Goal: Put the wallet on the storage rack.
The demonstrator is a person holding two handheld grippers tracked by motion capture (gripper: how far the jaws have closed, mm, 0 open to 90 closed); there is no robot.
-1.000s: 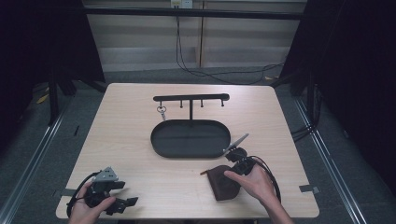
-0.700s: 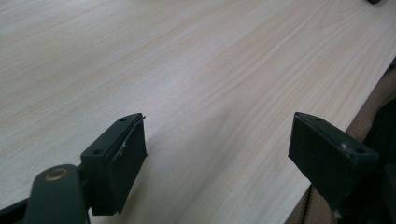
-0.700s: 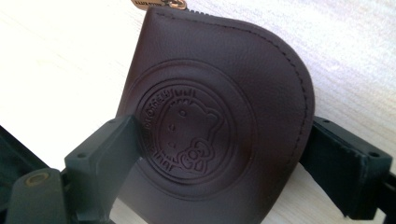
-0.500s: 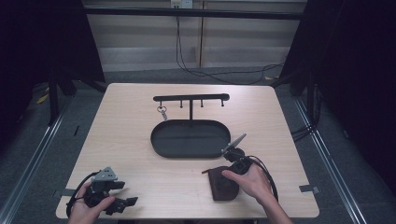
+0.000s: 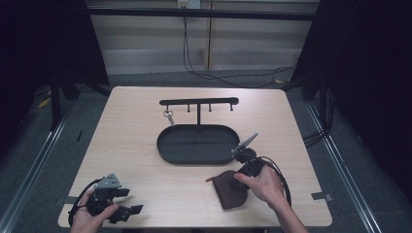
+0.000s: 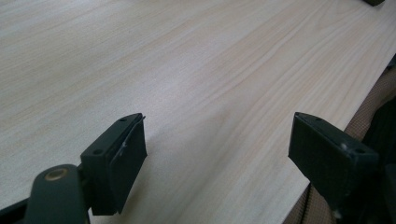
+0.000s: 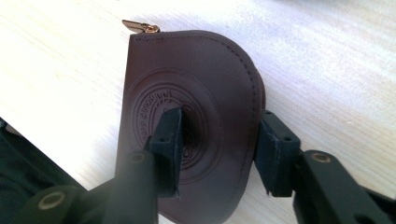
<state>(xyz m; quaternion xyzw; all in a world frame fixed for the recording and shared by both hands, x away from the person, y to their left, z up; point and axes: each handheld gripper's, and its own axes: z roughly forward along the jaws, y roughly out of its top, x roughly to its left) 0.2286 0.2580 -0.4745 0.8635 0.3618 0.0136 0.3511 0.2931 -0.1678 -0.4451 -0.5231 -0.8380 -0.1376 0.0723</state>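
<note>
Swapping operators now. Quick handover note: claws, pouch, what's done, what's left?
Right claw: jaws have just been closing around the brown leather pouch; one rests on the embossed face, the other at its curved edge. Firm grip not confirmed.
Left claw: open, idle over bare table at the near left corner.
Pouch lies flat on the table, just in front of the black oval tray, zipper pull away from the claw.
Done: approach. Left: finish grasp, lift, place.

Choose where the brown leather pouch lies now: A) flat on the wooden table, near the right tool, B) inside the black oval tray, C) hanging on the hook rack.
A: the pouch lies flat on the table, the right tool straddling it.
</note>
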